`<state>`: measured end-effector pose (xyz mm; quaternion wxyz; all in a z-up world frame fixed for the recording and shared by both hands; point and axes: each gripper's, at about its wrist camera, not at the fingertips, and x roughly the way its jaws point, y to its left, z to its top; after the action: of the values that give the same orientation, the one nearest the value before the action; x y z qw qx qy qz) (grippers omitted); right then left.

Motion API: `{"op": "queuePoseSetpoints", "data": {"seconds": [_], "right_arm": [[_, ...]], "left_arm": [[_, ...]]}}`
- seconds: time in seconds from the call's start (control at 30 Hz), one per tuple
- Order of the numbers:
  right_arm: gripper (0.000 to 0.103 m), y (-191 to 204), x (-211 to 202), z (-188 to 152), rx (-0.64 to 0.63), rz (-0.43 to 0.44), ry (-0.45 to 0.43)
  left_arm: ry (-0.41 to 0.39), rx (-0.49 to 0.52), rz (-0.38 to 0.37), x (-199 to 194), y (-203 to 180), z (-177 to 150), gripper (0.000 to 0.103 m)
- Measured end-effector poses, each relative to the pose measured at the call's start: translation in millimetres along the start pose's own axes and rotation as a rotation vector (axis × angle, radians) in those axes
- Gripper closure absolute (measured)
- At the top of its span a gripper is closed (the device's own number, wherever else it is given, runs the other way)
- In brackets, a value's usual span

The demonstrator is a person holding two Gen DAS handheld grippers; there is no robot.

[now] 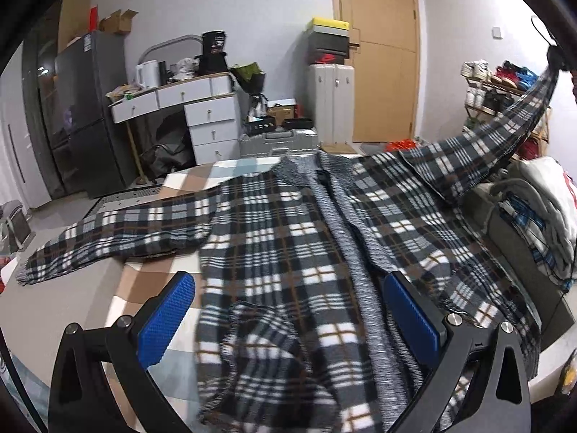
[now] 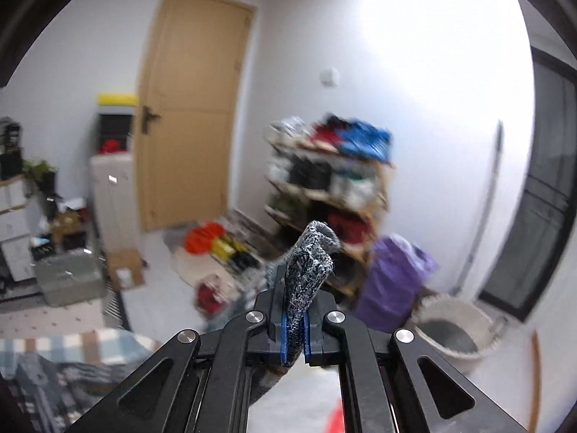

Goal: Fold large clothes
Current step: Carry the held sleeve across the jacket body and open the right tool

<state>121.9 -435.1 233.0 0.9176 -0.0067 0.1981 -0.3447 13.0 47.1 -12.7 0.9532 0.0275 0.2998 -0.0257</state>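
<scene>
A plaid shirt is spread open and front-up on a bed covered by a checked sheet, its one sleeve laid out flat toward the bed's left edge. The left gripper is held low over the shirt's near hem with its blue fingers wide apart and nothing pinched between them. At the right, the other sleeve is drawn up off the bed, its grey cuff clamped in the fully closed fingers of the right gripper
</scene>
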Motion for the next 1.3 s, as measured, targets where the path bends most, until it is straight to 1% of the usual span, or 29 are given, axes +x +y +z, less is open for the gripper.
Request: {"op": "queuePoseSetpoints", "data": {"seconds": [0.1,0.13,0.2,0.27,0.3,0.33,0.37,0.4,0.47,0.5,0.53,0.6,0.67,0.7,0.73,0.8,0.83,0.9,1.0,1.07,1.1,1.13,1.17,1.2,1.23,1.27,1.3], "right_arm": [[0.098,50.5,-23.8,14.1,-0.035,0.070,-0.043],[0.098,73.5,-35.9,18.0,-0.043,0.156,-0.058],[0.098,114.5,-56.9,16.4,-0.095,0.251,-0.092],[0.098,173.1,-84.8,1.8,-0.181,0.402,-0.117],[0.098,190.4,-92.3,-6.0,-0.205,0.440,-0.122],[0.098,221.7,-103.6,-22.2,-0.241,0.521,-0.107],[0.098,247.2,-110.9,-37.3,-0.271,0.575,-0.084],[0.098,268.6,-116.8,-52.2,-0.292,0.605,-0.067],[0.098,324.9,-126.6,-97.2,-0.342,0.724,0.013],[0.098,344.4,-130.1,-116.7,-0.358,0.756,0.037],[0.098,375.1,-134.2,-149.7,-0.401,0.802,0.088],[0.098,417.9,-139.2,-199.2,-0.468,0.866,0.148],[0.098,463.4,-138.1,-258.1,-0.519,0.928,0.255],[0.098,480.7,-137.0,-280.3,-0.520,0.948,0.295],[0.098,495.8,-134.2,-294.4,-0.515,0.968,0.342],[0.098,513.0,-132.3,-314.3,-0.478,0.995,0.389],[0.098,523.8,-131.6,-320.4,-0.434,1.029,0.423],[0.098,529.9,-127.0,-317.9,-0.370,1.067,0.453],[0.097,540.3,-127.3,-312.1,-0.291,1.121,0.461],[0.096,547.8,-120.0,-309.9,-0.255,1.145,0.505],[0.093,552.2,-116.7,-309.3,-0.246,1.151,0.542],[0.089,554.6,-108.5,-312.6,-0.226,1.166,0.608],[0.088,554.2,-103.0,-316.9,-0.205,1.206,0.694],[0.083,552.4,-96.3,-322.1,-0.188,1.253,0.772],[0.069,550.2,-97.2,-321.9,-0.182,1.279,0.801],[0.060,541.8,-96.7,-320.6,-0.180,1.306,0.811],[0.042,528.2,-98.0,-315.7,-0.176,1.340,0.808]], "left_arm": [[-0.010,-0.023,0.014,-2.1,16.3,2.6,0.001],[-0.012,-0.030,0.012,-2.9,23.1,3.4,0.001],[-0.020,-0.044,0.025,-4.7,34.8,3.8,0.001],[-0.027,-0.067,0.047,-6.9,47.0,2.9,0.001],[-0.027,-0.082,0.050,-7.5,54.1,2.6,0.001],[-0.025,-0.098,0.051,-7.8,60.4,2.3,0.001],[-0.022,-0.113,0.050,-8.0,66.2,2.4,0.001],[-0.022,-0.127,0.045,-8.8,71.3,2.4,0.001],[-0.031,-0.150,0.049,-13.1,79.6,2.7,0.001],[-0.038,-0.158,0.048,-14.9,83.1,3.4,0.001],[-0.045,-0.166,0.044,-16.9,86.7,3.6,0.001],[-0.058,-0.187,0.041,-21.2,90.3,2.0,0.001],[-0.057,-0.179,0.013,-22.7,88.0,0.3,0.001],[-0.056,-0.168,0.002,-22.5,87.0,0.3,0.001],[-0.061,-0.155,-0.004,-23.8,84.6,0.4,0.001],[-0.079,-0.132,-0.011,-28.6,81.4,0.3,0.001],[-0.091,-0.121,-0.014,-30.5,79.5,0.4,0.001],[-0.098,-0.116,-0.014,-30.3,81.8,0.5,0.001],[-0.078,-0.138,-0.038,-25.6,88.9,0.1,0.001],[-0.066,-0.148,-0.049,-22.8,91.0,0.3,0.001],[-0.065,-0.149,-0.049,-22.7,90.5,0.0,0.001],[-0.065,-0.150,-0.049,-22.9,90.8,-0.1,0.001],[-0.067,-0.153,-0.049,-23.6,91.3,-0.2,0.001],[-0.071,-0.154,-0.050,-25.4,91.2,-0.5,0.001],[-0.075,-0.156,-0.050,-26.3,91.9,-0.5,0.001],[-0.078,-0.157,-0.049,-27.2,92.5,-0.6,0.001],[-0.080,-0.159,-0.048,-27.6,93.7,-0.8,0.001]]}}
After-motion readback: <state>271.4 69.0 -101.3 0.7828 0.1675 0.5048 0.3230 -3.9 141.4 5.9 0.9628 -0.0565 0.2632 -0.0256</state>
